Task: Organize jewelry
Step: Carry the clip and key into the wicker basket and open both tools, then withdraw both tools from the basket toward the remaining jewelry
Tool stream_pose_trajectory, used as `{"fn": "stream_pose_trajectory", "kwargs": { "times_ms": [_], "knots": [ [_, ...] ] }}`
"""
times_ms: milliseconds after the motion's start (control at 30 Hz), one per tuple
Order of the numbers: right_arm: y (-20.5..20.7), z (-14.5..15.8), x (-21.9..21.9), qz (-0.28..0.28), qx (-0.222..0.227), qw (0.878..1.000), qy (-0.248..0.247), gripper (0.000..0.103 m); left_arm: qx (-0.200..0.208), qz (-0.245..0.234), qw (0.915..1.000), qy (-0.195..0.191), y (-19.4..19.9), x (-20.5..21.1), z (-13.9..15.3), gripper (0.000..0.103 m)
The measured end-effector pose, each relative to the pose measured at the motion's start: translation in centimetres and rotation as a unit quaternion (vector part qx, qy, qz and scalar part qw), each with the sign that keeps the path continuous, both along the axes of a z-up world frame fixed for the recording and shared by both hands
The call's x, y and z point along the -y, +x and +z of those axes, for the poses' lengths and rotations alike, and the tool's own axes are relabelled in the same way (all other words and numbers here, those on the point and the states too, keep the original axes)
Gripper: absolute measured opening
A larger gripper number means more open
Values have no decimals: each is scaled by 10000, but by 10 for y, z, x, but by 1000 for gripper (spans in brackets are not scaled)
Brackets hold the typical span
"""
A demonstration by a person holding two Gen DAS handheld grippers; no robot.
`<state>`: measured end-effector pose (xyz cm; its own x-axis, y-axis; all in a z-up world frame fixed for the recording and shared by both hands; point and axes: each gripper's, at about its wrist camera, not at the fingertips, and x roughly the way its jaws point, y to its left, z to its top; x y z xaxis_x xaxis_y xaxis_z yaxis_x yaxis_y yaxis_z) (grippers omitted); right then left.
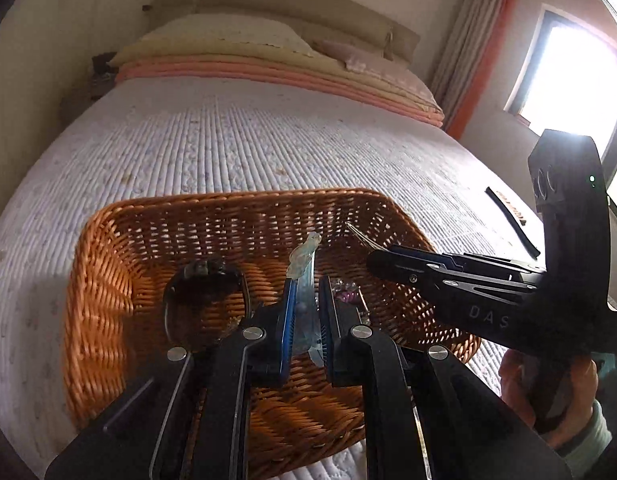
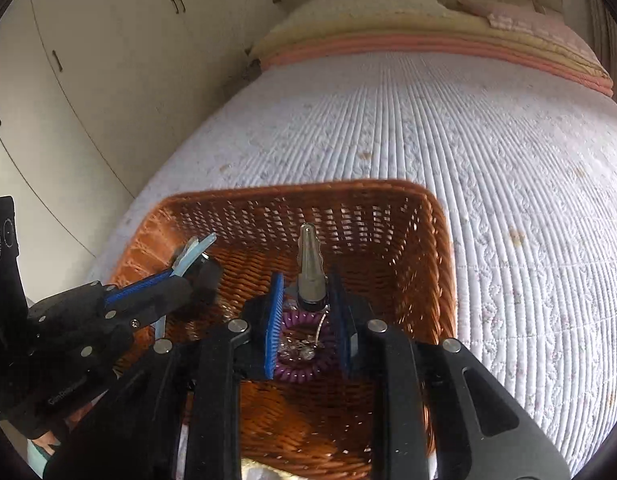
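An orange wicker basket [image 1: 108, 248] sits on the bed; it also shows in the right wrist view [image 2: 440, 248]. My left gripper [image 1: 306, 284] is shut on a pale blue translucent hair clip [image 1: 304, 260] held over the basket; it also shows in the right wrist view [image 2: 188, 268]. My right gripper [image 2: 306, 284] is shut on a silver metal hair clip [image 2: 308, 264] over the basket; its tip shows in the left wrist view [image 1: 362, 236]. A purple coil hair tie [image 2: 304, 364] with shiny jewelry on it and a dark bracelet [image 1: 204, 276] lie in the basket.
The basket stands on a white quilted bedspread [image 1: 268, 140]. A black comb [image 1: 512, 220] lies on the bed to the right. Folded blankets and pillows [image 1: 248, 56] are at the head. Wardrobe doors [image 2: 88, 80] stand to the left.
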<state>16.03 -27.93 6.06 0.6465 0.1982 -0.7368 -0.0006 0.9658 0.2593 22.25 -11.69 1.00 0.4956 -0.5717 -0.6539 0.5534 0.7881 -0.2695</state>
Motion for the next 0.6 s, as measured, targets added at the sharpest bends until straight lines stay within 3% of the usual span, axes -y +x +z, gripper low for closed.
{"fn": "stream_pose_trajectory", "kwargs": {
  "times_ms": [200,267,300,333,367,467,533,600],
  "knots": [
    [5,-15,1,-65,-195,9998,-24,21,-1,4,9999,132,-2,3,-8,10],
    [5,-14,1,-38,-181,9997,149,29,40,26,9999,160,-4,2,-6,11],
    [3,-12,3,-56,-146,9997,208,34,45,44,9999,115,-6,0,-4,17],
    [-1,-11,5,-94,-108,9996,228,45,49,40,10000,28,-9,-3,-1,23],
    [-3,-9,8,-139,-62,9996,249,49,79,52,9999,-35,-11,-6,3,24],
    [-17,1,15,-166,59,9992,373,49,207,29,9994,-277,-29,-21,21,25],
    [-30,11,13,-154,190,9988,414,49,289,0,9983,-511,-43,-33,36,35],
    [-51,22,11,-162,344,9987,332,49,437,16,9971,-628,-60,-44,49,37]
  ]
}}
